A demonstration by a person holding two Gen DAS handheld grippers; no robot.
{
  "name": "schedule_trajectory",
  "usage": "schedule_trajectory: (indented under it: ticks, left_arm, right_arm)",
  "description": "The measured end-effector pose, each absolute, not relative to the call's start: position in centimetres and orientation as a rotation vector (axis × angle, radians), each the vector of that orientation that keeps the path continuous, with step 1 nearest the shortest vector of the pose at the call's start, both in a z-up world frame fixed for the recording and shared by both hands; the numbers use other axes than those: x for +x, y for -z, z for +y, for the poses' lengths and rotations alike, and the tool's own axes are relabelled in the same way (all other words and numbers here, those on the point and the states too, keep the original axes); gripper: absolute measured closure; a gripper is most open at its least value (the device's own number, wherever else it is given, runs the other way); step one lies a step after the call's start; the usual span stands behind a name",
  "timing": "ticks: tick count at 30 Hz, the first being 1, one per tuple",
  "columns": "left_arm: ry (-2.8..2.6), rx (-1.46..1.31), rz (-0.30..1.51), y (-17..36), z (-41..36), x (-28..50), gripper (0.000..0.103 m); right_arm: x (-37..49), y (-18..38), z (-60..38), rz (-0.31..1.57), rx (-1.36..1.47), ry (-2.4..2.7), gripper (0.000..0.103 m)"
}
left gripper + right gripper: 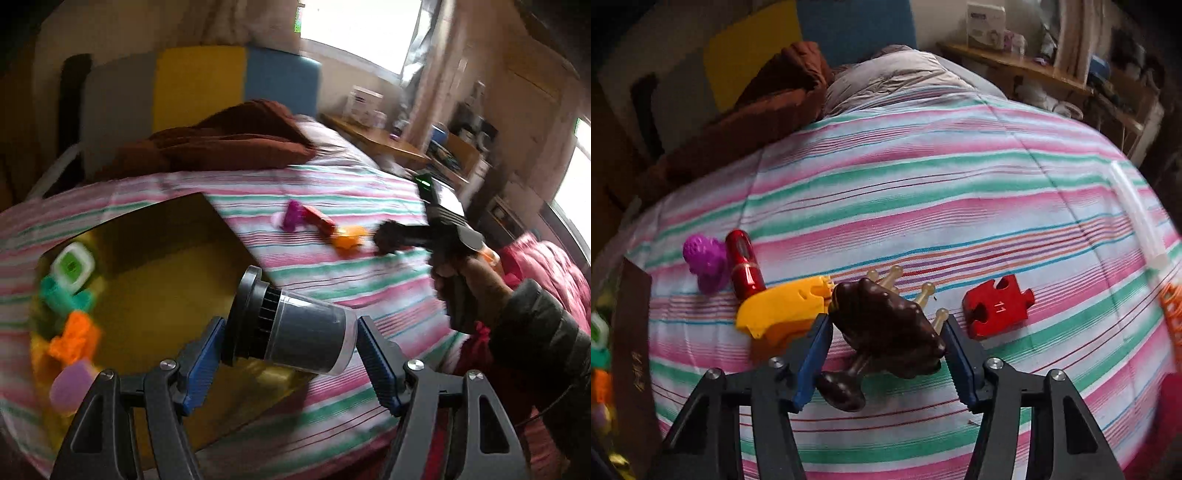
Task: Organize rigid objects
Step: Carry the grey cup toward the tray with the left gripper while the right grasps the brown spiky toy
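My left gripper (290, 328) is shut on a cylinder (295, 332) with a black cap and a clear body, gripped end to end between the blue pads. It hangs over the near right corner of an open cardboard box (159, 266). My right gripper (886, 325) is shut on a dark brown knobbed massager (886, 325) that lies on the striped bedspread (923, 184). The left wrist view shows the right gripper (384, 236) low over the bed, held by a hand in a dark sleeve. Beside the massager lie a yellow piece (783, 314) and a red puzzle piece (997, 308).
The box holds several toys along its left side: a green-and-white tub (72, 267), an orange piece (75, 336), a purple one (72, 382). A purple toy (707, 260) and a red cylinder (742, 264) lie on the bed near the box. A brown blanket (768, 103) lies at the bed's head.
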State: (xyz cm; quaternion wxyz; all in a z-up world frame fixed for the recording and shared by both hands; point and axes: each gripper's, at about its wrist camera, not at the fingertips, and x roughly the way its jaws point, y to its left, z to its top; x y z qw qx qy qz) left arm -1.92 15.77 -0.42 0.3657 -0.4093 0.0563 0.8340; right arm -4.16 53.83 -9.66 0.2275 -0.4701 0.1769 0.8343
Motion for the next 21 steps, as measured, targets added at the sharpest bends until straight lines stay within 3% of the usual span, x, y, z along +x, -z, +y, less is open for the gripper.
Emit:
schedule_trajectory:
  ticks: [6, 11, 15, 21]
  left_arm:
    - [-2.325, -1.145, 0.050, 1.1, 9.0, -4.0, 0.031]
    - [-2.402, -1.200, -0.043, 1.7, 4.8, -5.3, 0.031]
    - [-2.382, -1.223, -0.099, 1.9, 4.1, -6.6, 0.031]
    - [-2.374, -1.197, -0.036, 1.5, 6.1, -9.1, 0.031]
  right_arm:
    - [-3.8, 9.7, 54.1, 0.507, -1.320, -2.289, 0.045]
    - [-4.2, 9.8, 53.1, 0.411, -1.335, -2.285, 0.045]
    - [-4.5, 9.7, 52.9, 0.381, -1.338, -2.285, 0.045]
    - [-4.6, 9.8, 52.9, 0.365, -1.342, -2.289, 0.045]
